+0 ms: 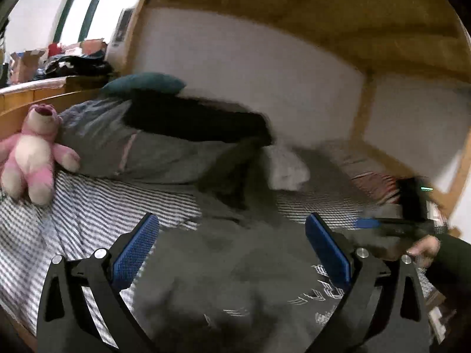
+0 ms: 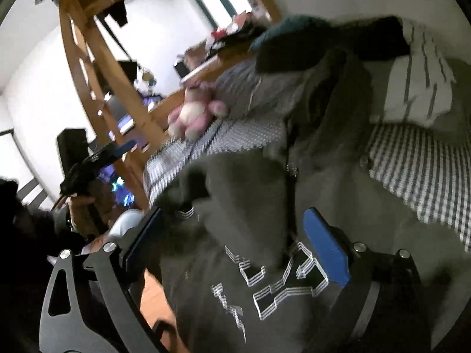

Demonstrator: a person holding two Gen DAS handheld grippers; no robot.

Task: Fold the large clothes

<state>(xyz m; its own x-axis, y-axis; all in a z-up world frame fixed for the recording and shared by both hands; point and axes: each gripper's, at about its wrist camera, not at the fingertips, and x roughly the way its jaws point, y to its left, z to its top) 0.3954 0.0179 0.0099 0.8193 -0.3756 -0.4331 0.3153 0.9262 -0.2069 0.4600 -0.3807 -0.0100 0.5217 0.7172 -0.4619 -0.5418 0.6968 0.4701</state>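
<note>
A large dark grey hoodie (image 1: 235, 276) with white block lettering lies rumpled on the striped bed; it also shows in the right wrist view (image 2: 265, 220), lettering toward me. My left gripper (image 1: 232, 223) is open and empty, its blue pads (image 1: 135, 253) spread above the hoodie. My right gripper (image 2: 232, 217) is open and empty, jaws spread over the lettered chest. The right gripper also appears in the left wrist view (image 1: 379, 225) at the hoodie's right side. The left gripper shows in the right wrist view (image 2: 97, 158), held off the bed's edge.
A pink plush bear (image 1: 32, 153) sits on the striped sheet (image 1: 88, 206) at left. Grey pillows (image 1: 117, 141), a teal cushion (image 1: 144, 82) and a white folded cloth (image 1: 288, 170) lie at the back. A wooden bunk frame (image 2: 97, 58) and ladder stand beside the bed.
</note>
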